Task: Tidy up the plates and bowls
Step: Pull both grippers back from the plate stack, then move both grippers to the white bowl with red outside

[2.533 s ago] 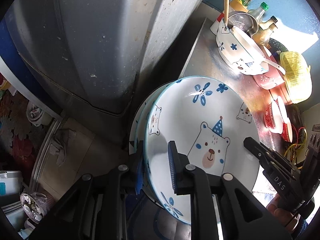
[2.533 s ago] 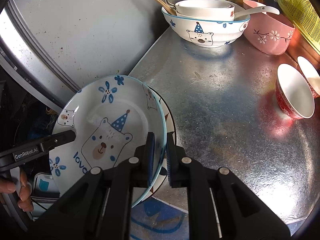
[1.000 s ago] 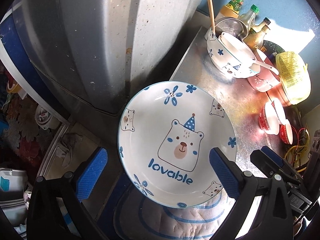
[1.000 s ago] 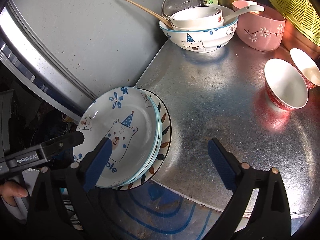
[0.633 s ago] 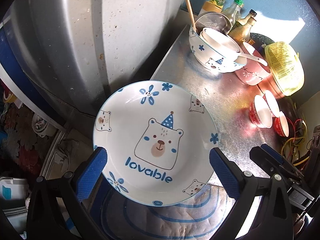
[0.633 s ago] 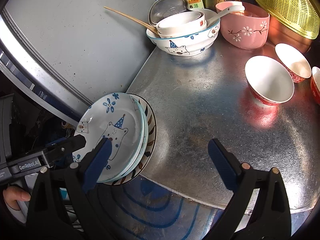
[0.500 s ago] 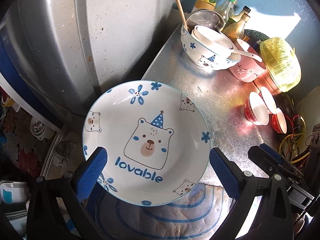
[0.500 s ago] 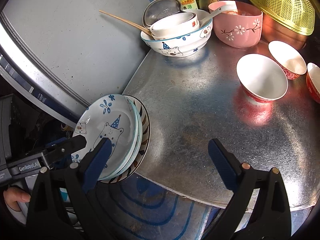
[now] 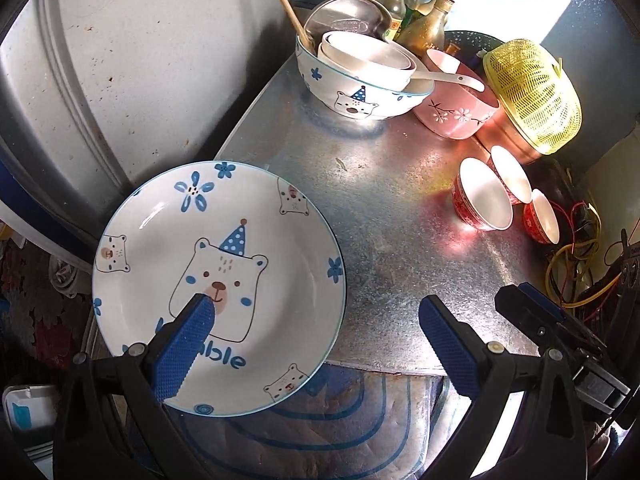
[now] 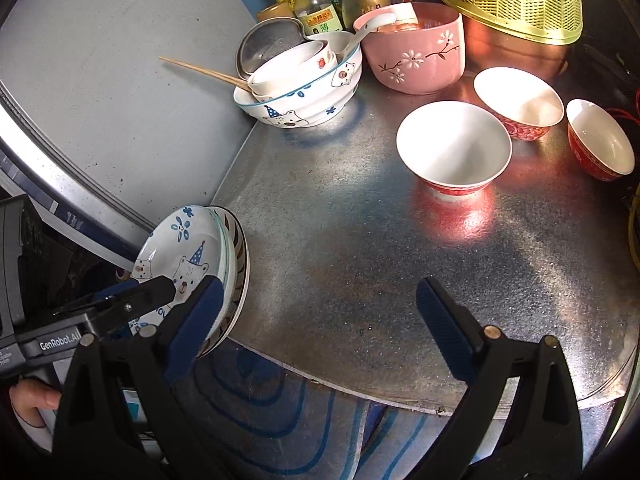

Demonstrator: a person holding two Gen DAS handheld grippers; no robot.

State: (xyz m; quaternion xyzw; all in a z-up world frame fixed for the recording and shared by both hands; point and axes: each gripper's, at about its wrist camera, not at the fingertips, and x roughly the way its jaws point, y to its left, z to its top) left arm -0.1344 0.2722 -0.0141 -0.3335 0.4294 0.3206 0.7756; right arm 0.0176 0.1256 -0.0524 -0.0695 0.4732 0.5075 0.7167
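Both grippers, L point(image 9: 316, 330) & R point(image 10: 318, 314), were seen w/ jaws wide apart, nothing clamped. Bear plate point(image 9: 220, 280) was stacked at the metal counter point(image 9: 400, 220) edge.

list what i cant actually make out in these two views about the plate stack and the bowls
- Plate count: the left wrist view shows only the bear plate; the right wrist view shows rims edge-on, partly behind the right gripper.
- How far the stack overhangs the metal counter: its near part is behind the open jaws.
- Pink bowl contents: blurred by glare.
- Bear bowl bottom: covered by nested white bowls.
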